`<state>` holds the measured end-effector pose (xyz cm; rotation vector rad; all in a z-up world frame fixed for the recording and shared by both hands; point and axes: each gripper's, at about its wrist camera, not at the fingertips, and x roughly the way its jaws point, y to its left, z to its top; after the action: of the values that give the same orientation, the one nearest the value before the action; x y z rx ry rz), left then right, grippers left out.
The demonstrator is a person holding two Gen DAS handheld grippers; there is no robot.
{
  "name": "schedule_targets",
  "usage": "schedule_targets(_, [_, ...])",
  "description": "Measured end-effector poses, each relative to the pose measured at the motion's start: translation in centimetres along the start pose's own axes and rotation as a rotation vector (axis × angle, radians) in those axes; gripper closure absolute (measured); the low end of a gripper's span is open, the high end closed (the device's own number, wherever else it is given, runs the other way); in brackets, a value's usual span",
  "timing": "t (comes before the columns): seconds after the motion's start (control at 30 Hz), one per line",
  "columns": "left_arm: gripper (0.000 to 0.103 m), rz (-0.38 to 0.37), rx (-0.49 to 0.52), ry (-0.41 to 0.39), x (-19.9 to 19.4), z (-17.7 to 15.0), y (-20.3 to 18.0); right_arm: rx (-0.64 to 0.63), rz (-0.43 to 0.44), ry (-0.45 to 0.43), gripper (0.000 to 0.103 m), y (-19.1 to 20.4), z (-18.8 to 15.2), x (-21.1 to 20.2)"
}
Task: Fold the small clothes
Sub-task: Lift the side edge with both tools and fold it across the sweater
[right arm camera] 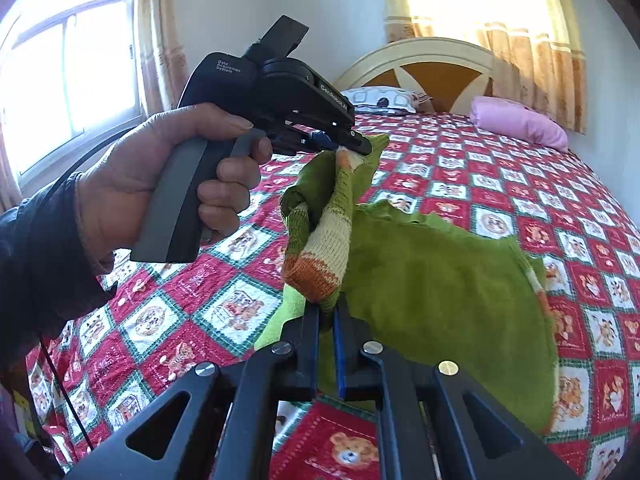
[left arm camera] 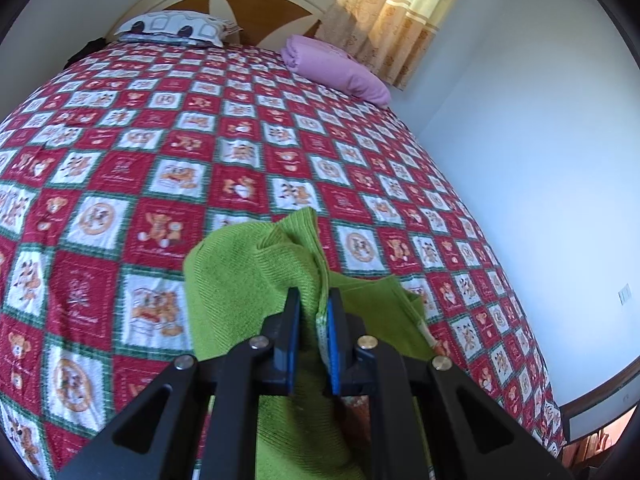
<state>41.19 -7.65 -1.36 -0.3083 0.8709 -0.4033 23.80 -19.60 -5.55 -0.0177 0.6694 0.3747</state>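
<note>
1. The left hand-held gripper (left arm camera: 314, 300) is clenched on a small green knitted garment (left arm camera: 248, 280), with a bunched fold of the knit sandwiched between its two black fingers with blue pads (left arm camera: 333, 336).
2. From the right wrist camera you can see that same left hand-held gripper (right arm camera: 352, 145) out in front, held by the person's left hand (right arm camera: 160, 188) in a dark sleeve, nipping the top edge of the garment.
3. The right hand-held gripper (right arm camera: 329, 318) is also clamped on the green knitted garment (right arm camera: 432, 280), right by a cream and orange striped cuff (right arm camera: 320, 256) that's twisted up above the fingers.
4. So the garment hangs between the two, lifted above the bed, its wide green panel drooping to the right.
5. Below is a bed with a red and white checked quilt with teddy bear prints (left arm camera: 168, 168).
6. At the far end: a white patterned pillow (left arm camera: 176, 28), a pink pillow (left arm camera: 340, 68), an arched cream and wood headboard (right arm camera: 436, 68), and beige curtains (right arm camera: 500, 8).
</note>
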Motion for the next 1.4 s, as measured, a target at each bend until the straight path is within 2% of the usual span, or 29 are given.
schedule_targets(0.53, [0.09, -0.064, 0.047, 0.069, 5.5, -0.7, -6.4, 0.138, -0.037, 0.009, 0.098, -6.4, -2.1, -2.8])
schedule_targets(0.83, [0.09, -0.074, 0.069, 0.114, 8.4, -1.2, -8.8, 0.207, -0.041, 0.022, 0.098, -9.0, -3.1, -3.6])
schedule_targets(1.2, [0.09, -0.056, 0.11, 0.159, 12.6, -2.9, -12.0, 0.361, -0.06, 0.072, 0.098, -13.0, -5.4, -4.0])
schedule_targets(1.3, [0.084, -0.057, 0.105, 0.169, 13.1, -3.5, -12.7, 0.401, -0.079, 0.09, 0.098, -14.1, -6.2, -3.9])
schedule_targets(1.37, [0.08, -0.096, 0.105, 0.16, 12.2, -3.6, -12.9, 0.427, -0.083, 0.104, 0.098, -14.9, -6.8, -3.8])
schedule_targets(1.4, [0.075, -0.105, 0.117, 0.149, 11.5, -3.7, -13.0, 0.44, -0.084, 0.113, 0.098, -15.2, -7.1, -3.7])
